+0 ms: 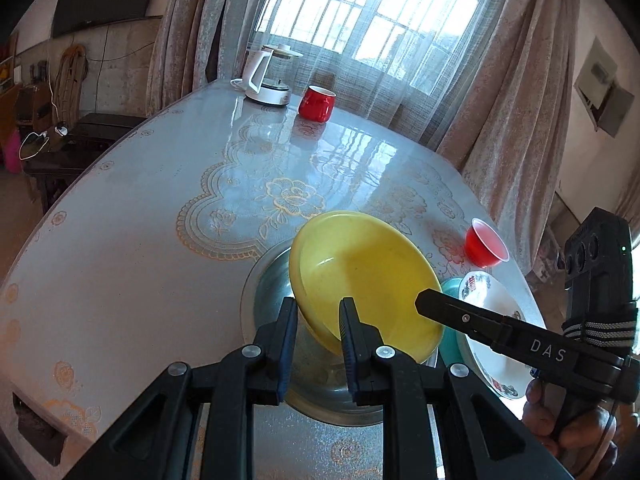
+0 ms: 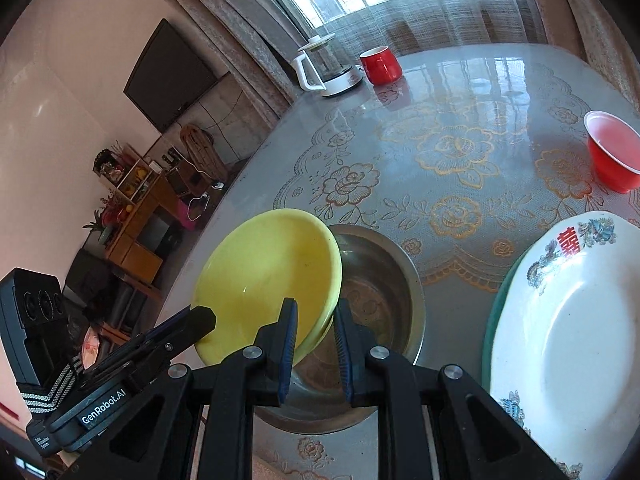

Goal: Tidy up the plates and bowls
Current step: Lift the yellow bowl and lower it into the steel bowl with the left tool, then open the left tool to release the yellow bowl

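A yellow bowl (image 1: 368, 264) (image 2: 264, 272) hangs tilted over a steel bowl (image 1: 272, 288) (image 2: 380, 296) that stands on the table. My left gripper (image 1: 318, 308) is shut on the yellow bowl's near rim. My right gripper (image 2: 316, 312) is shut on the opposite rim. In the left wrist view the right gripper (image 1: 424, 300) reaches in from the right, and in the right wrist view the left gripper (image 2: 204, 318) comes in from the left. Right of the steel bowl, a white flowered plate (image 1: 488, 292) (image 2: 572, 328) lies on a teal plate (image 1: 450, 344) (image 2: 490, 320).
A red plastic cup (image 1: 482, 246) (image 2: 610, 152) stands behind the plates. At the table's far end are a red mug (image 1: 316, 102) (image 2: 380, 65) and a white kettle (image 1: 266, 76) (image 2: 324, 64). The glossy flowered tablecloth (image 1: 140, 240) covers the round table.
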`<state>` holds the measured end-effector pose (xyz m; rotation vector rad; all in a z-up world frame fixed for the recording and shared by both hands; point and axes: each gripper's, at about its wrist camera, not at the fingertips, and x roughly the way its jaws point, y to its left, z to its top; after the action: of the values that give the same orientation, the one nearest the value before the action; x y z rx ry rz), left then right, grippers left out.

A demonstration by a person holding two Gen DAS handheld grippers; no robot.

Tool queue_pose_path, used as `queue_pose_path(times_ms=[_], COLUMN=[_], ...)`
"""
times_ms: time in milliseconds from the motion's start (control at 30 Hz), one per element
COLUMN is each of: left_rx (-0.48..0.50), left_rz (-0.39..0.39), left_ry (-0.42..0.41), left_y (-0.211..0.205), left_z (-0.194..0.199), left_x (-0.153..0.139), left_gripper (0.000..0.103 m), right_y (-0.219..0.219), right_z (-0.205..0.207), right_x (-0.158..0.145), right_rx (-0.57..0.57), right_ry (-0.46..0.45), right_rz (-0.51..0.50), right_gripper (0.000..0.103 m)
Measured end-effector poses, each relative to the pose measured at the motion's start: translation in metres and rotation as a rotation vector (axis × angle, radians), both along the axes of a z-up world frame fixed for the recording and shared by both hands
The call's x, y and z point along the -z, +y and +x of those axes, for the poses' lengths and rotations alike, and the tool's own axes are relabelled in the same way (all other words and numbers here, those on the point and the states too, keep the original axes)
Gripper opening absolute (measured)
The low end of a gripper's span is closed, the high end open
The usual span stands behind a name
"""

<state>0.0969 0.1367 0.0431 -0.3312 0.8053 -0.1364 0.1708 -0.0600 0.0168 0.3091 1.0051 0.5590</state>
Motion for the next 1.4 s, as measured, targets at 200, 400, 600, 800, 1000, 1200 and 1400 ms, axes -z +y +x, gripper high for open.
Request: queue_pose_path(times_ms=[200, 400, 600, 800, 1000, 1200, 1400], left_rx=[0.008, 0.004, 0.012, 0.019, 0.024, 0.041, 0.015], left_rz=[0.021, 0.064, 0.119, 0.138, 0.164, 0.170, 0.194], left_ry=[0.040, 0.078, 0.068, 0.064, 0.061, 0.061, 0.051], left_y=[-0.004, -0.005, -0.014, -0.015, -0.019, -0.025, -0.025], left_z=[0.005, 0.014, 0.018, 0.020, 0.017, 0.014, 0.007], left_x=[0.018, 0.040, 0.045, 0.046, 0.046, 0.045, 0.041], left_gripper=[0.020, 0.020, 0.020, 0.020, 0.020, 0.020, 0.020], right_y=[0.002, 0.009, 0.010, 0.006, -0.006, -0.013, -0.021], right_z=[0.003, 0.004, 0.005, 0.005, 0.002, -0.002, -0.010], right_x=[0.013, 0.032, 0.036, 0.031, 0.029, 0.024, 0.017], right_rx=[-0.006, -0.020, -0.018, -0.012, 0.008, 0.026, 0.043], right_ry=[0.032, 0.060, 0.039, 0.011, 0.019, 0.008, -0.012], right_rz=[-0.036, -0.096, -0.146, -0.163, -0.120, -0.085, -0.052], right_gripper=[0.018, 0.020, 0.025, 0.030, 0.030, 0.032, 0.036])
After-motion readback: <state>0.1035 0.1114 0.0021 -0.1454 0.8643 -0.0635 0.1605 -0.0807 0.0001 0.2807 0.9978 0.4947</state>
